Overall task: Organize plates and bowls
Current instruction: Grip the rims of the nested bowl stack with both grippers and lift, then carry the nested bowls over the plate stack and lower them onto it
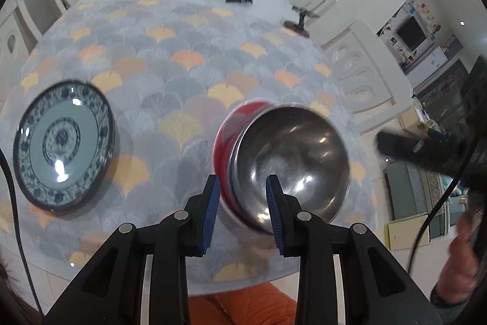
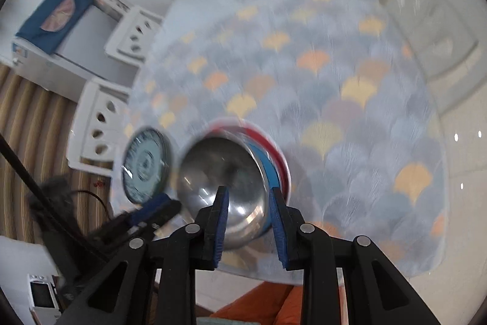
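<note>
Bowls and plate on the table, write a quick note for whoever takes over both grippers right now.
Left gripper: fingers slightly apart, nothing held, over the near rim of the bowl stack.
Right gripper: fingers slightly apart, nothing visibly gripped, above the same stack; view is blurred.
Things: steel bowl nested on top, blue bowl and red bowl beneath, on the tablecloth. Plate sits apart to the left of the stack.
Done: bowls look stacked.
Left: probably just placing the plate, if it belongs elsewhere.
</note>
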The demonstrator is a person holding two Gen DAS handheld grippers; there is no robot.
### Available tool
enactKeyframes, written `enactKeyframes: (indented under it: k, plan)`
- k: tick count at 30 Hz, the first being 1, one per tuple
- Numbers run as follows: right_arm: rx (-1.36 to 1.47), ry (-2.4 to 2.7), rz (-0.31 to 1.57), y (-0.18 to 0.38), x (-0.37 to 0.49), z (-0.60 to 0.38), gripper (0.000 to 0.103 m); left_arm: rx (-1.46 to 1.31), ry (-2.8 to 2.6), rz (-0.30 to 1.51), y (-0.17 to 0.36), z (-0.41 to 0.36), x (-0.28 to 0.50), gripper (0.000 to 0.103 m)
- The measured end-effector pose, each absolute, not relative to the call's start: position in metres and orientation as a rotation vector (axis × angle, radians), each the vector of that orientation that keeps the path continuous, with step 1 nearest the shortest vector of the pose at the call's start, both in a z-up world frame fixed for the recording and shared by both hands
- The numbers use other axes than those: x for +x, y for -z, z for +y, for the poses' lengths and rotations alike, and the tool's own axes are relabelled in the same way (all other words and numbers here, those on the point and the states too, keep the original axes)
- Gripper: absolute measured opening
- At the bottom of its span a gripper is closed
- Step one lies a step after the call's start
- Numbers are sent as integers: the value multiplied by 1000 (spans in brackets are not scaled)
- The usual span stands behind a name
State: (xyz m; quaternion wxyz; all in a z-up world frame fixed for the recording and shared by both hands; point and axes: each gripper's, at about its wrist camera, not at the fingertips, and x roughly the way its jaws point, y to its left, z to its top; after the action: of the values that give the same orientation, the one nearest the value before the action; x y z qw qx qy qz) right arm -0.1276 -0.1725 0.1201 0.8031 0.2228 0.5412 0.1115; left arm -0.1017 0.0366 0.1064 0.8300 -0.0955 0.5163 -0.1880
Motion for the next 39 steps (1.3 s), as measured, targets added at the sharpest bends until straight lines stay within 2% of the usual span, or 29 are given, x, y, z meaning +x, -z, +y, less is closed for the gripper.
enactKeyframes:
  k: [2,4,6,7,9,11,13,19,30,33,35,39]
  plan:
    - [480,-227,1093,-145,-128,-178,42,-207,405,1065,-116,37,-102,28]
    - [498,-206,1039,-154,-133,-180,83,-221,408,1052,-120,38,-102,29]
    - [534,-223,1068,-144,-132,-178,90,-240,406,1061,-116,40,-102,34]
    - [558,-230,1116,-129,-131,-175,90,-254,413,1072,-114,41,-102,34]
    - [562,-215,1184,-106,-128,-173,90,-289,435,1119,-109,44,-102,43]
    - [516,-201,1234,-86,-127,-168,88,-322,432,1136,-105,49,-103,63]
    - [413,-205,1237,-78,-126,-161,88,-340,384,1132,-100,54,-103,69]
    - [160,-215,1270,-63,-123,-151,88,-442,361,1213,-78,52,-91,69]
    - [136,-348,1265,-41,-101,-149,88,-488,248,1287,-57,41,-85,68]
    - [147,-367,1301,-31,-98,-147,88,-538,230,1297,-45,43,-83,64]
    - [149,-386,1307,-26,-96,-145,88,-595,266,1310,-38,42,-81,53]
    - [161,-402,1322,-15,-91,-143,88,-570,255,1308,-36,38,-83,51]
